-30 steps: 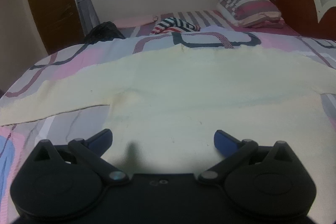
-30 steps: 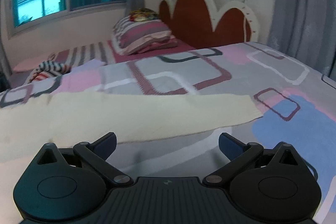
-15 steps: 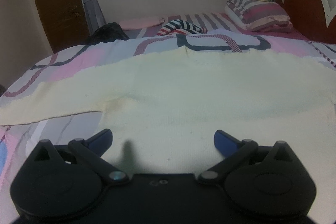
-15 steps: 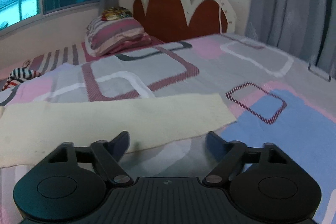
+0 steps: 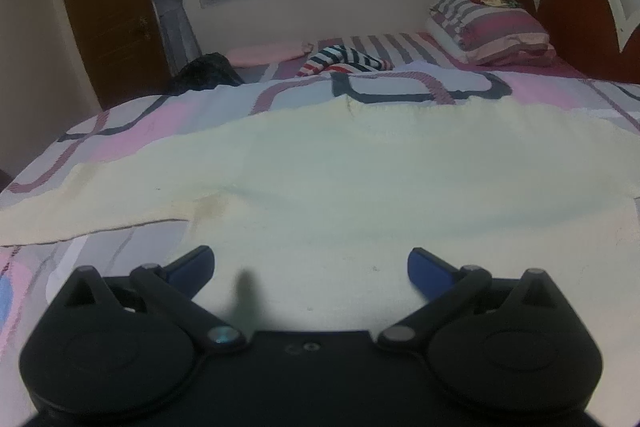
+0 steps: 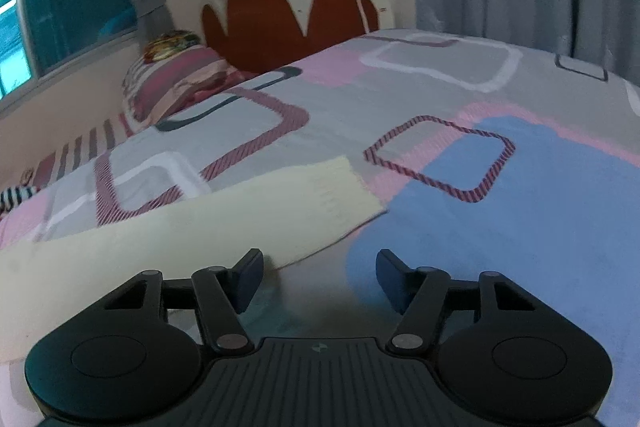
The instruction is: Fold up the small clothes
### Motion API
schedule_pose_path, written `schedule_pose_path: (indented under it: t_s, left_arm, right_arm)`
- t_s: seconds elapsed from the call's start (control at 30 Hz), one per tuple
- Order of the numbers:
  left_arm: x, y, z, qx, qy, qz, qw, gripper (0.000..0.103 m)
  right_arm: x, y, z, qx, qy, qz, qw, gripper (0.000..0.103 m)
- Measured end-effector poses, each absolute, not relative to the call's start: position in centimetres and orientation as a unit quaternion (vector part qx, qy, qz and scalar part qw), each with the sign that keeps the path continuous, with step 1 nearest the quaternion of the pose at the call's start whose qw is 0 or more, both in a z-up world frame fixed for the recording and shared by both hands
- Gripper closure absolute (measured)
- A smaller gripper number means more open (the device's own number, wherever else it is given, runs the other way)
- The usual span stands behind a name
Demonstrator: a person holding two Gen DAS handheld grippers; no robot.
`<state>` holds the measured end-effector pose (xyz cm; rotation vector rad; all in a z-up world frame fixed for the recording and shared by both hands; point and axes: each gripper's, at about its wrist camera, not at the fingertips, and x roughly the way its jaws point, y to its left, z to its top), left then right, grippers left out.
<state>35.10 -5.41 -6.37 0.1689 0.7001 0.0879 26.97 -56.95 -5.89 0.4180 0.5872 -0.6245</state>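
Across the bed (image 5: 132, 115), on its patterned cover, a cream long-sleeved top (image 5: 344, 179) lay spread flat, both sleeves stretched out to the sides. Compared with a second earlier, the right tongs (image 6: 319, 277) had swung toward the end of the right sleeve (image 6: 280, 203): that cuff had sat well off to one side of them, and now it lay just ahead of the fingertips, its near edge close to the left finger. Their jaws were closing, yet nothing sat between them but bare cover, so no cloth was gripped. I judged this as the approach to the first fold, with the sleeve about to be picked up and carried in over the body of the top.

Over the chest, the left tongs (image 5: 311, 265) had hardly shifted; they hung released, jaws wide, with cream cloth beneath and nothing pinched.

Much stayed unclear. Neither view showed the hem of the top, hidden under the tong bodies. Motion blur softened the right view, so whether the left finger touched the sleeve edge I could not tell. A striped garment (image 5: 344, 61) and a dark heap (image 5: 208, 73) lay far off near the window, too small to identify.
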Motion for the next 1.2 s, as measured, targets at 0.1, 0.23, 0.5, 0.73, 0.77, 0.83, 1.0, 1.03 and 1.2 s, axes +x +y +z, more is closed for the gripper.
schedule_pose_path:
  t_s: [0.1, 0.23, 0.5, 0.73, 0.77, 0.83, 1.0, 1.03, 1.2]
  left_arm:
    - [35.4, -4.9, -6.5, 0.078, 0.345, 0.049, 0.934, 0.000]
    - [35.8, -4.4, -6.6, 0.079, 0.348, 0.054, 0.932, 0.000]
    - [35.7, -3.9, -6.6, 0.079, 0.351, 0.056, 0.931, 0.000]
    - [36.3, -2.7, -6.7, 0.069, 0.362, 0.047, 0.928, 0.000]
    - [36.5, -2.3, -6.8, 0.064, 0.369, 0.046, 0.926, 0.000]
    - [36.7, -1.8, -6.9, 0.061, 0.376, 0.053, 0.923, 0.000]
    - [37.2, -1.2, -6.7, 0.074, 0.385, 0.042, 0.919, 0.000]
    - [37.2, -1.1, -6.6, 0.081, 0.385, 0.040, 0.919, 0.000]
    - [37.0, -0.5, -5.9, 0.073, 0.384, 0.037, 0.920, 0.000]
  right_arm:
    - [26.9, -57.9, -6.0, 0.217, 0.272, -0.300, 0.888, 0.044]
    - [26.8, -59.2, -6.2, 0.244, 0.258, -0.304, 0.884, 0.056]
    - [27.2, -60.7, -6.3, 0.274, 0.244, -0.299, 0.881, 0.085]
    - [27.3, -60.0, -5.6, 0.259, 0.247, -0.284, 0.889, 0.101]
    - [27.5, -59.5, -5.2, 0.248, 0.247, -0.278, 0.894, 0.101]
    - [28.0, -57.9, -4.3, 0.226, 0.247, -0.263, 0.905, 0.101]
    - [30.1, -52.8, -2.5, 0.197, 0.243, -0.207, 0.927, 0.101]
    - [30.6, -51.5, -2.3, 0.194, 0.243, -0.194, 0.930, 0.101]
    - [33.1, -45.3, -2.1, 0.185, 0.253, -0.132, 0.940, 0.101]
